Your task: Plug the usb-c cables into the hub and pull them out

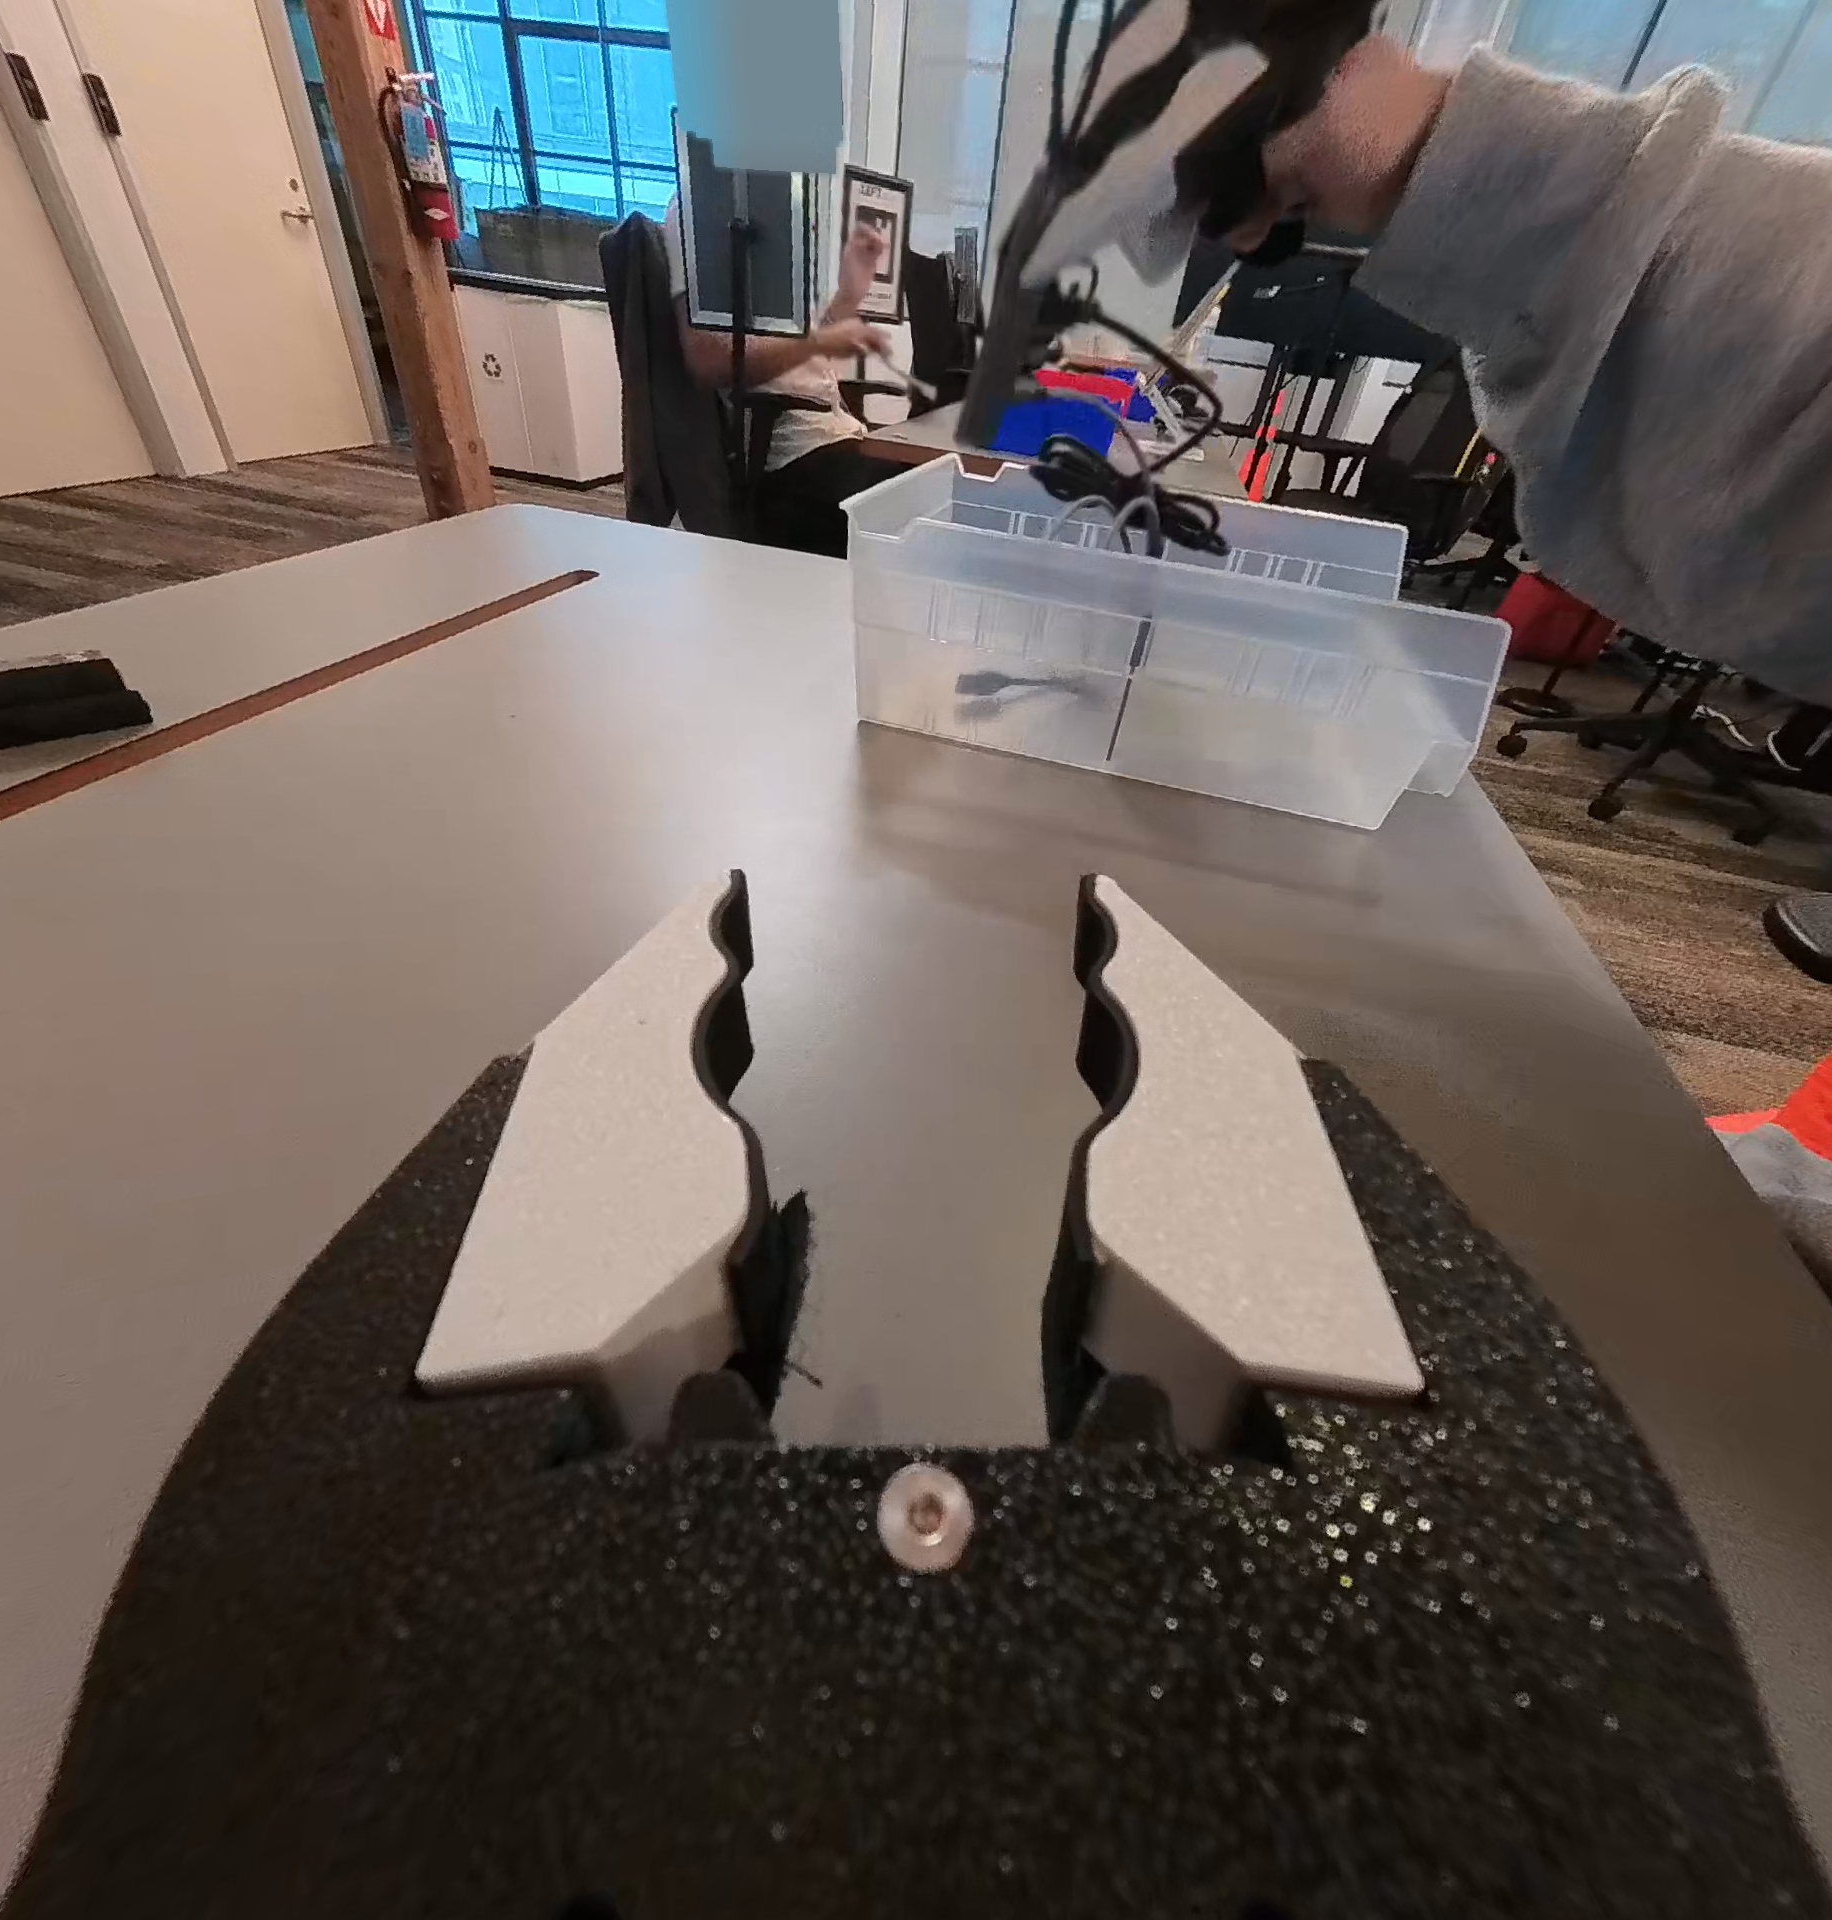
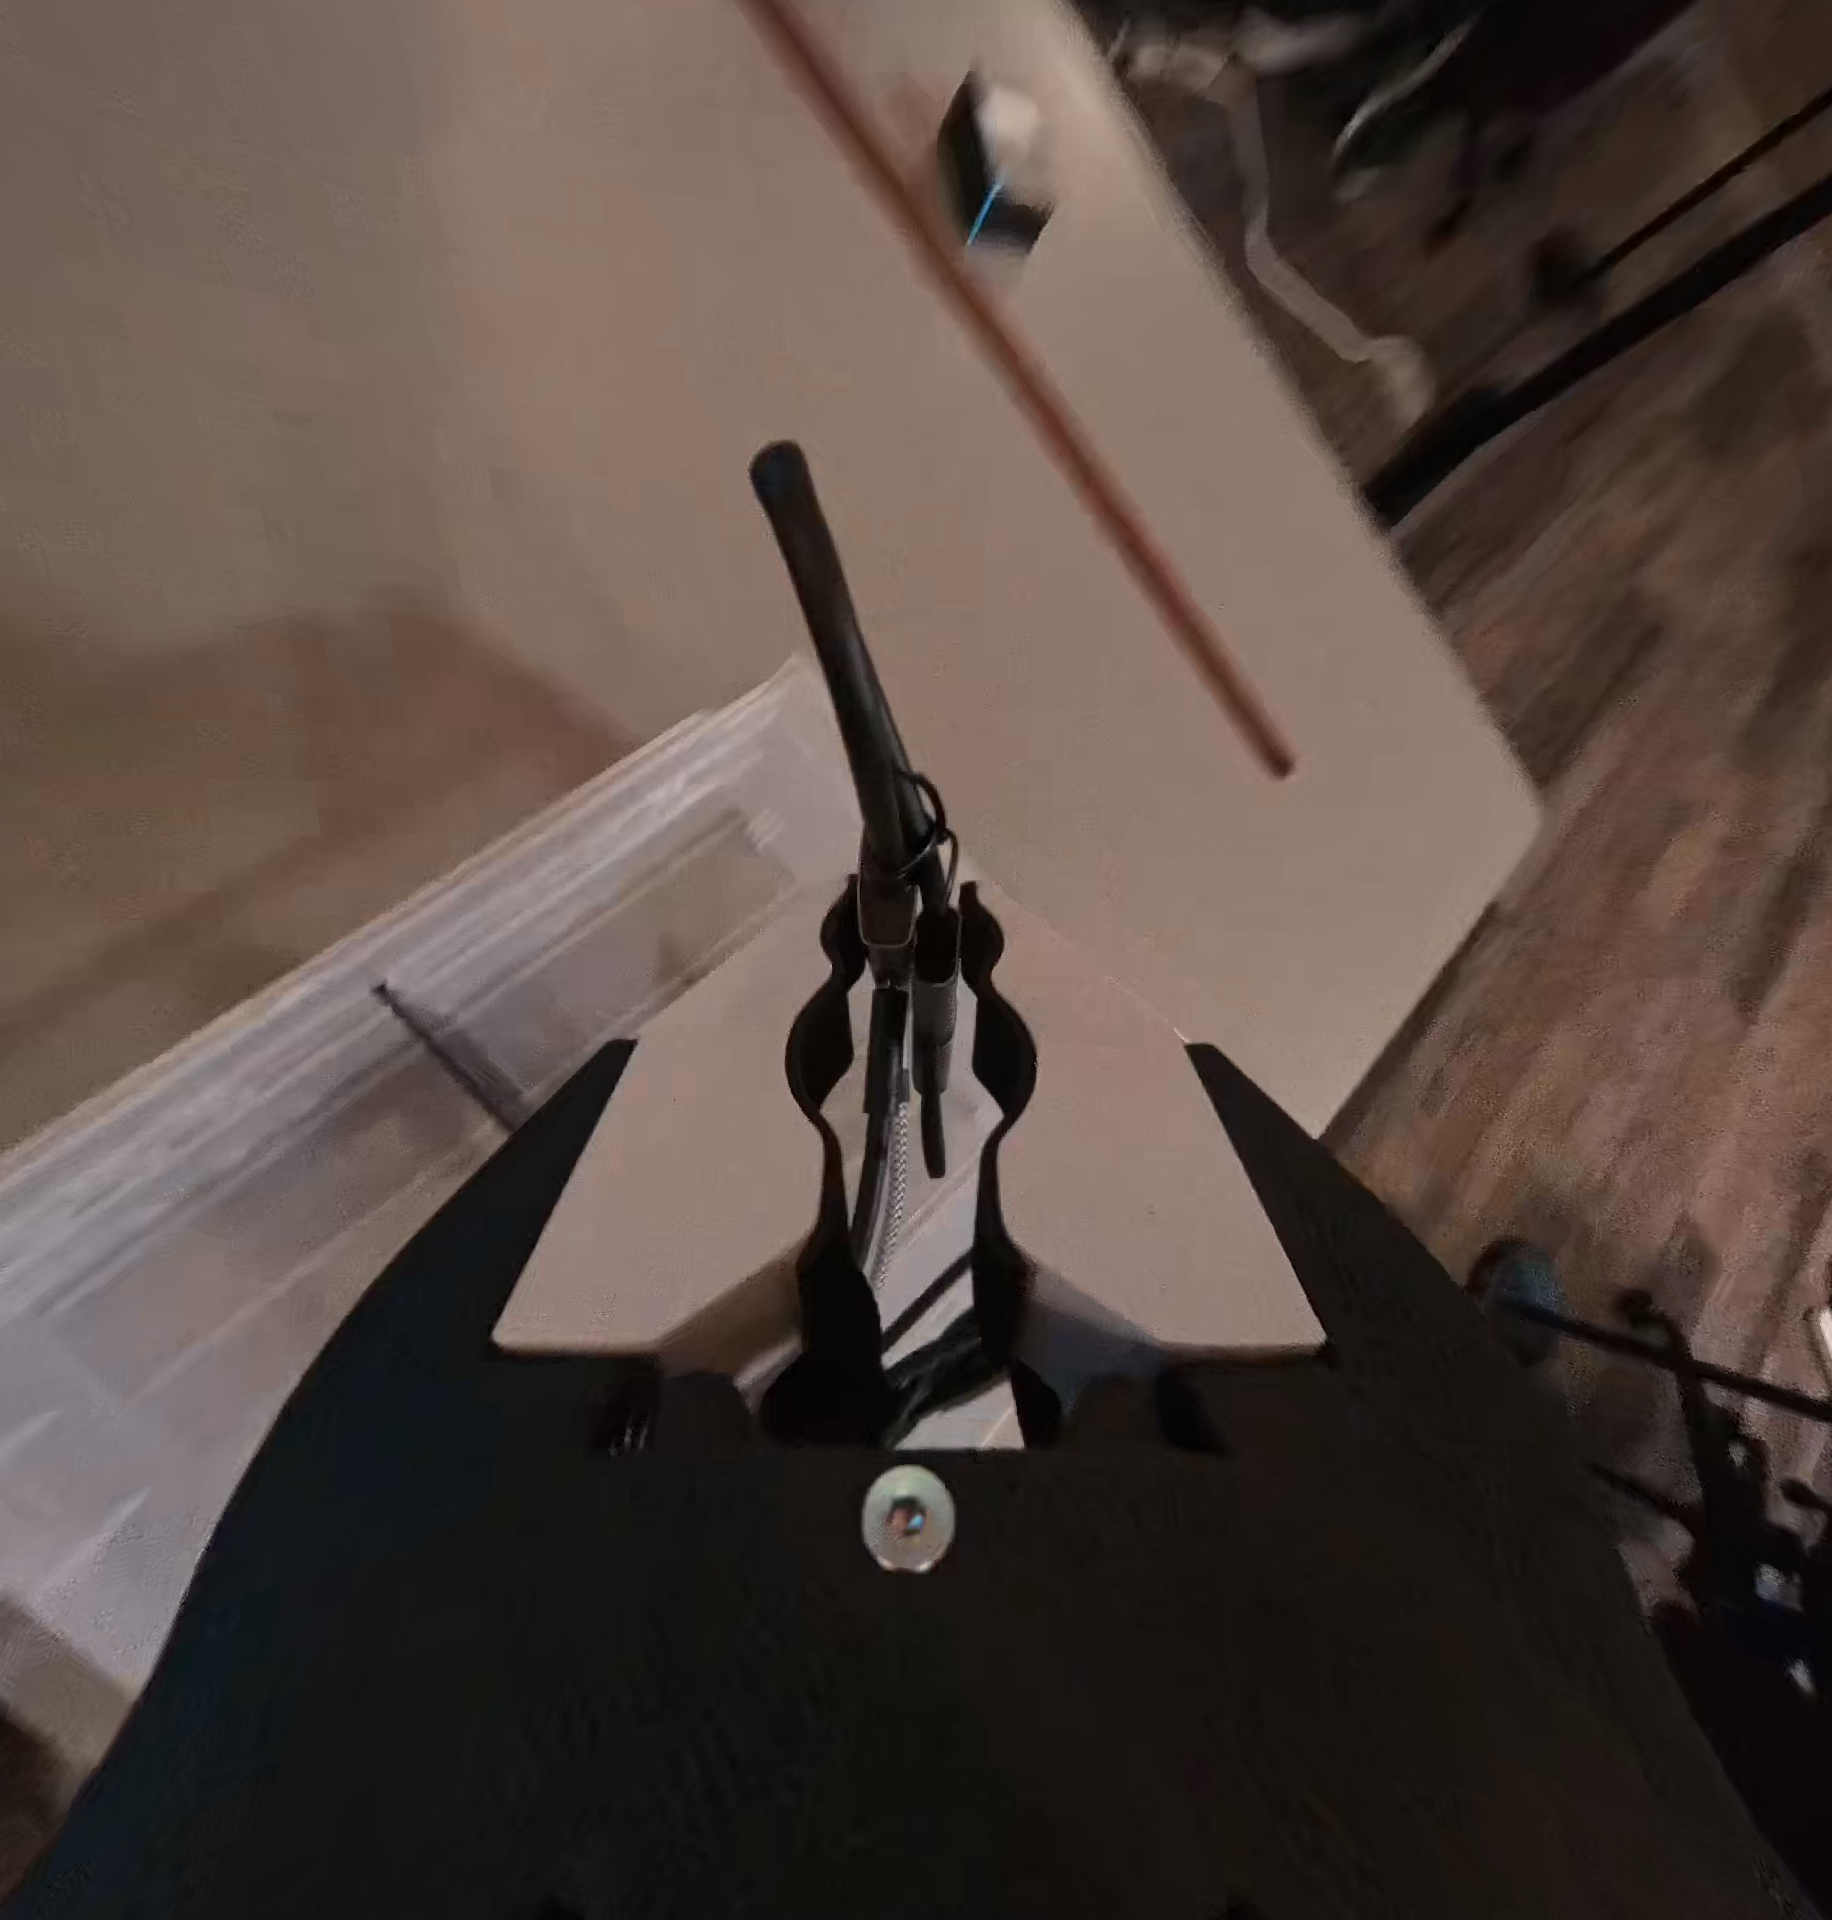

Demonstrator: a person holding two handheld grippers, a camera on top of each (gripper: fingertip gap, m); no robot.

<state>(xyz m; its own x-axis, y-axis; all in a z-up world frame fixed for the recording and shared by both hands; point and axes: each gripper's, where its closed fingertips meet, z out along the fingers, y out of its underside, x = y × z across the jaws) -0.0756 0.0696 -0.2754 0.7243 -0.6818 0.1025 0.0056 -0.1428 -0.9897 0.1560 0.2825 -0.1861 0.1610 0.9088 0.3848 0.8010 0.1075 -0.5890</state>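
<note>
My left gripper [image 1: 912, 894] is open and empty, low over the grey table [image 1: 424, 831]. My right gripper [image 2: 910, 914] is shut on a bundle of black cables [image 2: 839, 665] with connectors; one looped end sticks out past the fingertips and the rest trails back between the fingers. In the left wrist view the right gripper [image 1: 1005, 353] is blurred, high above two clear plastic bins [image 1: 1255, 717], with the black cables [image 1: 1130, 488] dangling from it down to the bins. A dark cable piece [image 1: 1005, 686] lies inside the front bin. I cannot make out a hub.
A black block [image 1: 39, 696] lies at the table's left, beyond a brown slot [image 1: 320, 675]; it also shows in the right wrist view [image 2: 995, 177]. The clear bin [image 2: 268, 1143] is below the right gripper. A grey sleeve [image 1: 1618, 364] reaches in from the right. A seated person [image 1: 787, 364] and office chairs stand behind. Tip to tip, the grippers are about 35 cm apart. To reach the black block [image 1: 39, 696] in a straight line is about 35 cm for my left fingers, about 45 cm for my right.
</note>
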